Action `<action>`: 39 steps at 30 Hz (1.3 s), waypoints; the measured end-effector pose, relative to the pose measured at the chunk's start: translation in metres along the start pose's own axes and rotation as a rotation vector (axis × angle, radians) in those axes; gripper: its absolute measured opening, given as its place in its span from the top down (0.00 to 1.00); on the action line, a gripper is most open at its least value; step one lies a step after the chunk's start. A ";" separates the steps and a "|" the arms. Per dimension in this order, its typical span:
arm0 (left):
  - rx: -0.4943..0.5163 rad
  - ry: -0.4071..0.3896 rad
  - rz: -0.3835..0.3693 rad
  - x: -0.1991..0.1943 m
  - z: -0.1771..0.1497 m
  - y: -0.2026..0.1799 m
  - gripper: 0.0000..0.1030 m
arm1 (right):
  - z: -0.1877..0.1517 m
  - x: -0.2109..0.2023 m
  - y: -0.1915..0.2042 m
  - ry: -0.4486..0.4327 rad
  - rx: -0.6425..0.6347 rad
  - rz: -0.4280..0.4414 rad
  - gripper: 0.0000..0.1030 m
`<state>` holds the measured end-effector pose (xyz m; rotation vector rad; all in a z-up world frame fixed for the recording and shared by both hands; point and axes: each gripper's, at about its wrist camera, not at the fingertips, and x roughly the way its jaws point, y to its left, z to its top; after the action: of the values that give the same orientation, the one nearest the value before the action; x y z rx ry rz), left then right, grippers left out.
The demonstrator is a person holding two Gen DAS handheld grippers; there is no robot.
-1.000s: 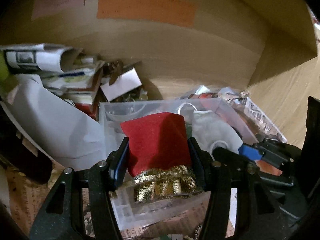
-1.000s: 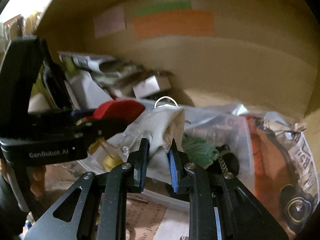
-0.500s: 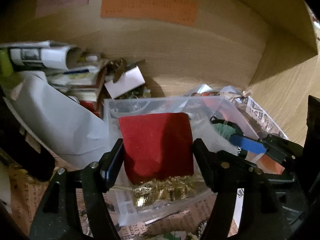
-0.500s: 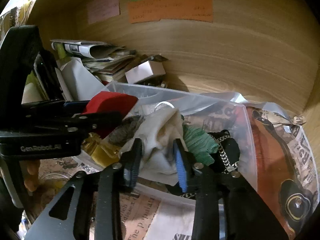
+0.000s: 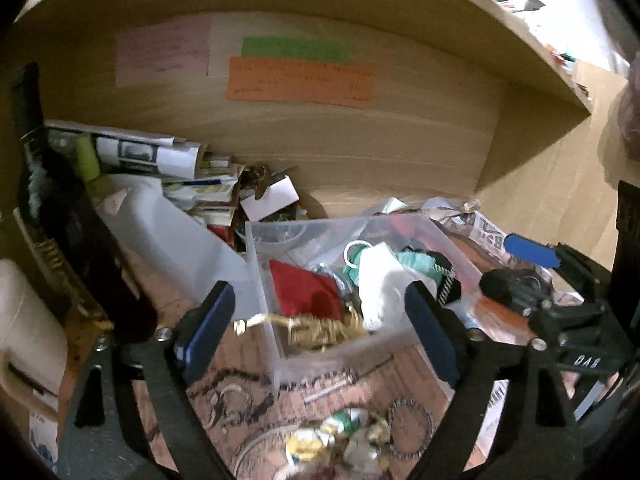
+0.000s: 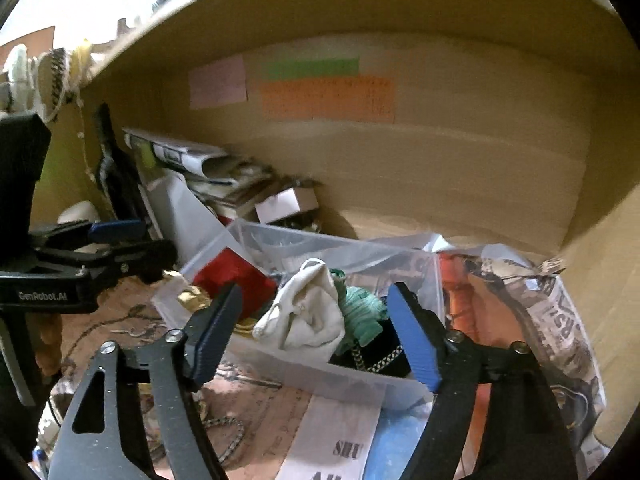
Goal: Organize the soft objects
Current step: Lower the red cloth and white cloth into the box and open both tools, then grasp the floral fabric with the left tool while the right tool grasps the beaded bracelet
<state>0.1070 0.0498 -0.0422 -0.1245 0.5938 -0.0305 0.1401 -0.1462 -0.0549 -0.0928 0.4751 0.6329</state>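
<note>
A clear plastic bin [image 5: 448, 236] [image 6: 344, 384] stands on the shelf floor. In it lie a red pouch with gold trim [image 5: 304, 292] [image 6: 236, 276], a white cloth bag [image 5: 380, 280] [image 6: 308, 316], a green knitted piece [image 6: 360, 312] and a dark item with a chain [image 6: 372, 360]. My left gripper [image 5: 320, 332] is open and empty, just in front of the bin. My right gripper [image 6: 316, 332] is open and empty, its fingers either side of the white bag and apart from it.
Rolled newspapers and papers [image 5: 152, 156] and a small white box [image 5: 272, 196] are piled at the back left. A dark bottle [image 5: 60, 232] stands left. A newspaper-wrapped bundle [image 6: 560, 320] lies right of the bin. Small trinkets [image 5: 344, 440] lie in front. Wooden walls [image 5: 360, 148] enclose the shelf.
Both grippers opened and pulled back. The red pouch left my left gripper and the white bag left my right one; both now lie in the bin.
</note>
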 end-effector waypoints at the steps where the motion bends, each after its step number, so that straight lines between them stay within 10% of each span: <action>1: 0.002 0.000 0.003 -0.005 -0.005 0.000 0.10 | -0.002 -0.006 0.001 -0.008 0.000 0.002 0.25; 22: 0.026 0.298 -0.022 0.035 -0.118 -0.015 0.07 | -0.088 -0.004 0.022 0.206 0.049 0.080 0.21; 33: 0.027 0.260 0.001 0.033 -0.118 -0.004 0.62 | -0.097 0.020 0.044 0.301 0.020 0.160 0.21; 39: 0.006 0.211 0.002 0.017 -0.114 0.004 0.66 | -0.102 0.042 0.063 0.370 -0.055 0.174 0.21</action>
<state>0.0571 0.0403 -0.1454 -0.1159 0.8049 -0.0438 0.0917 -0.0952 -0.1611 -0.2244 0.8292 0.8040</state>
